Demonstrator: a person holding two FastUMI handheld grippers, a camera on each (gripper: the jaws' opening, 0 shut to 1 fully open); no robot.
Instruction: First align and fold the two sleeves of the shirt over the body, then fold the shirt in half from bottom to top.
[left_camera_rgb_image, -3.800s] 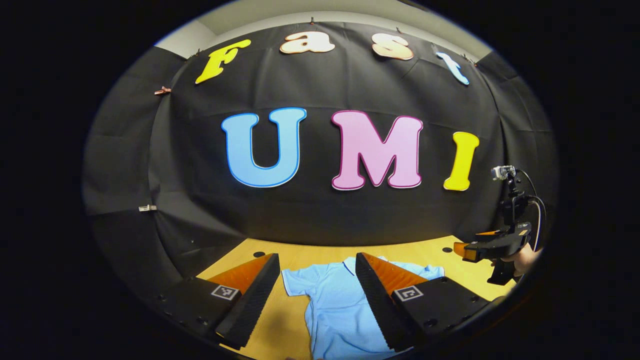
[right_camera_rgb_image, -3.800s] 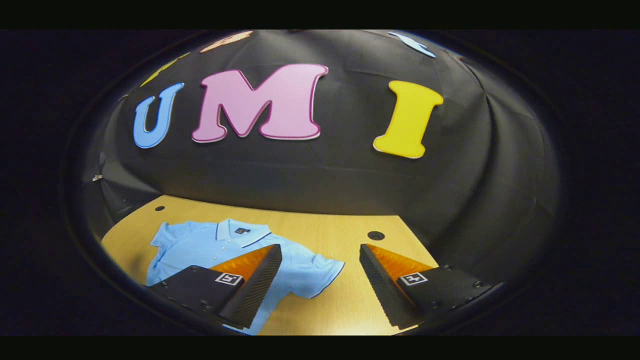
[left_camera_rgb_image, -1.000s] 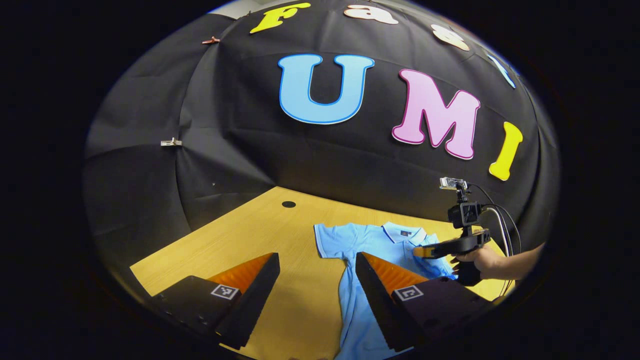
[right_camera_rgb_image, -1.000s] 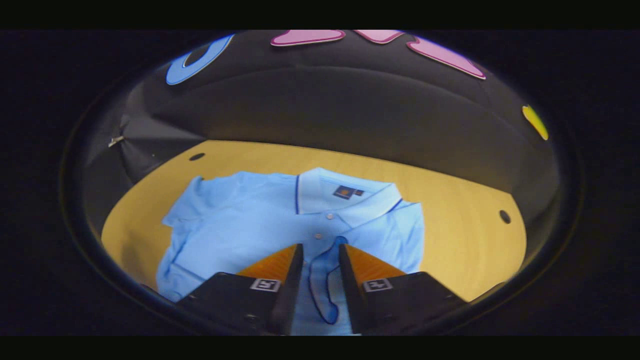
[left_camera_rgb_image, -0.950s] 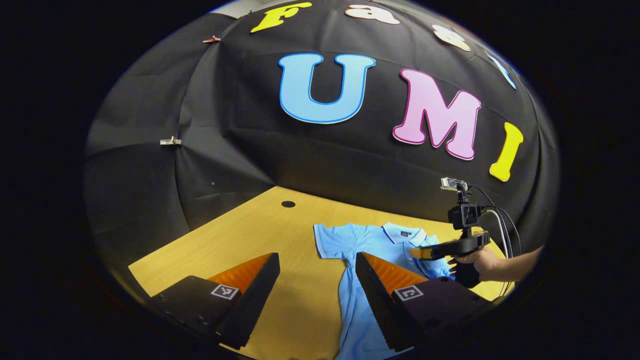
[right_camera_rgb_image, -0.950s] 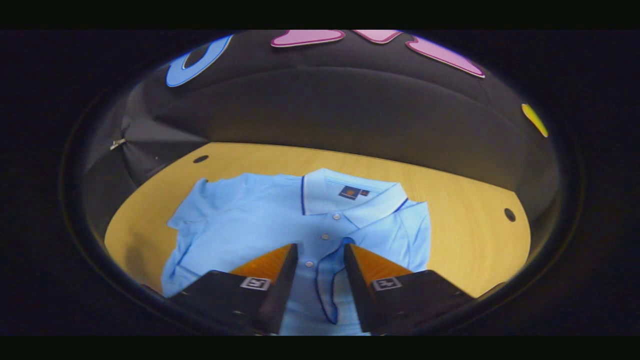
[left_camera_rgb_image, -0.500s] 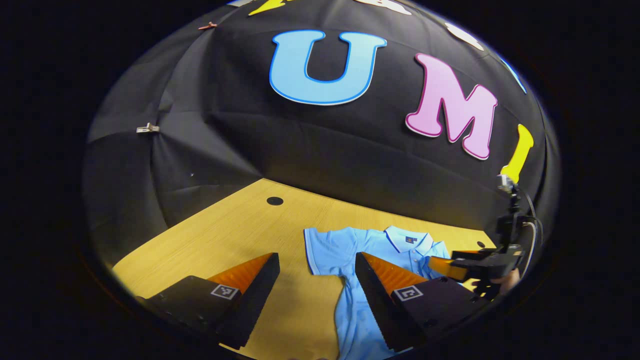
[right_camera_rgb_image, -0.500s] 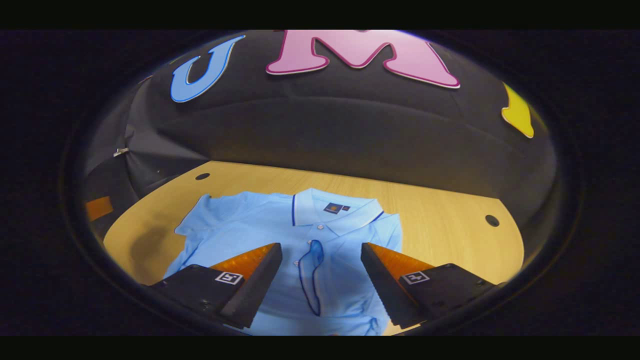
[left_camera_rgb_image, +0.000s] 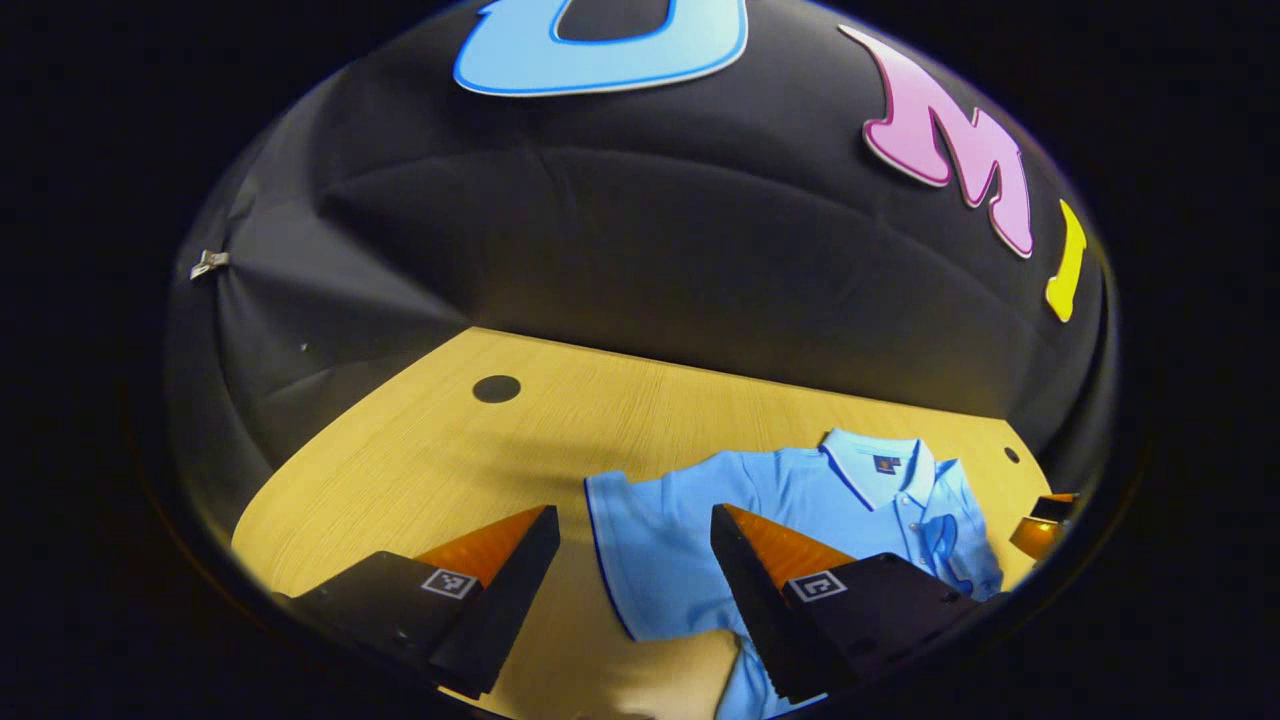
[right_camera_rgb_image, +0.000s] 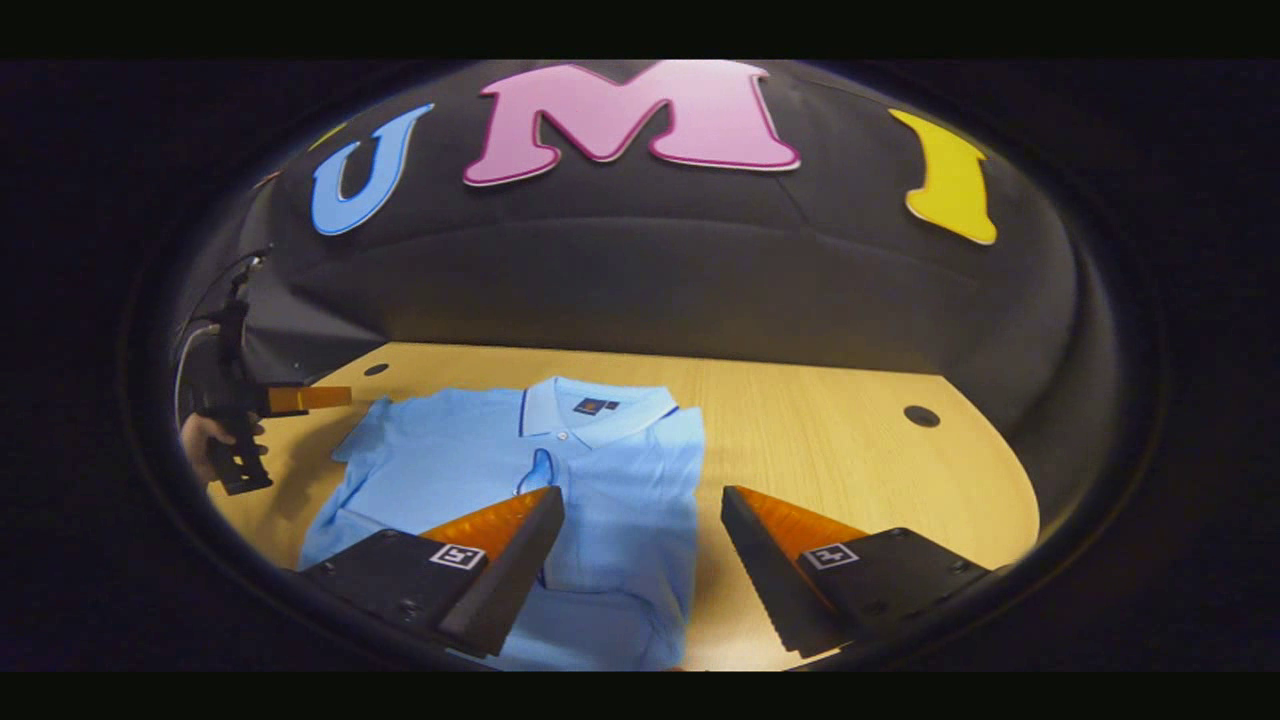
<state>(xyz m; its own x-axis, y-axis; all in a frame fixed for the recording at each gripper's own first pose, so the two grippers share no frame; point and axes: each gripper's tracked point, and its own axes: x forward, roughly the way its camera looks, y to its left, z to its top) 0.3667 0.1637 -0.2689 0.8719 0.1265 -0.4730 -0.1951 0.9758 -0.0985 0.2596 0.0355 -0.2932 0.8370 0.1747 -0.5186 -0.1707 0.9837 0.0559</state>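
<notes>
A light blue polo shirt (right_camera_rgb_image: 600, 470) lies face up on the wooden table (right_camera_rgb_image: 850, 450), collar toward the wall. One sleeve is folded over the chest, its dark-trimmed cuff (right_camera_rgb_image: 540, 468) below the buttons. The other sleeve (left_camera_rgb_image: 650, 540) lies spread flat. My left gripper (left_camera_rgb_image: 632, 515) is open, low over this spread sleeve, whose edge lies between the fingers. In the right gripper view the left gripper (right_camera_rgb_image: 305, 398) sits beside that sleeve, held by a hand (right_camera_rgb_image: 205, 440). My right gripper (right_camera_rgb_image: 640, 495) is open above the shirt's folded side, holding nothing. Its tip (left_camera_rgb_image: 1040, 520) shows beside the shirt.
The table has round dark holes (left_camera_rgb_image: 496, 388) (right_camera_rgb_image: 920, 415) near its far corners. Bare wood lies to the left of the shirt (left_camera_rgb_image: 450, 450). The black cloth wall closes off the back.
My right gripper let go of the sleeve it had laid on the chest, opened and drew back. My left gripper dropped toward the spread sleeve.
</notes>
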